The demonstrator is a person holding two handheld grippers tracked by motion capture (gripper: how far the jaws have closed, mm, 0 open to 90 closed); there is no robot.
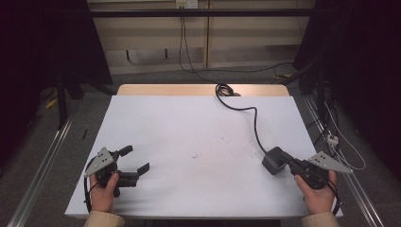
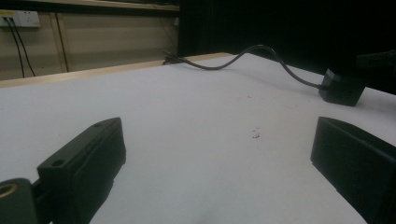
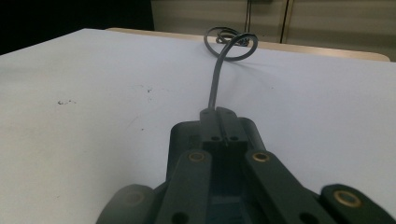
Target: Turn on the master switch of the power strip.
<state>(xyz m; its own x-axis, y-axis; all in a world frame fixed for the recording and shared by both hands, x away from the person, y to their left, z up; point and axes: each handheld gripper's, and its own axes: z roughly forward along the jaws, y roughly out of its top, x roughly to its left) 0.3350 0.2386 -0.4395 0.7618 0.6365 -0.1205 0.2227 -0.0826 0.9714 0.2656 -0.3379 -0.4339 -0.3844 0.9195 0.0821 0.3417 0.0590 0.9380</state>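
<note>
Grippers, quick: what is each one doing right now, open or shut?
Left gripper: open, holding nothing, over the white table.
Right gripper: shut, its jaws together above the black power adapter; whether it grips it cannot be told.

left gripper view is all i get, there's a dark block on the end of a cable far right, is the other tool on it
Observer: Yes. In the high view the right tool has its tips against the block, on the side facing the person.
Operator: open or shut
Observer: Shut. The right gripper view shows its jaws lying together over the block's top, with the tips where the cable leaves it. I cannot tell whether they pinch anything.
Operator: where does the cable go
Observer: From above, it snakes across the table and ends in a loose coil at the far edge.
</note>
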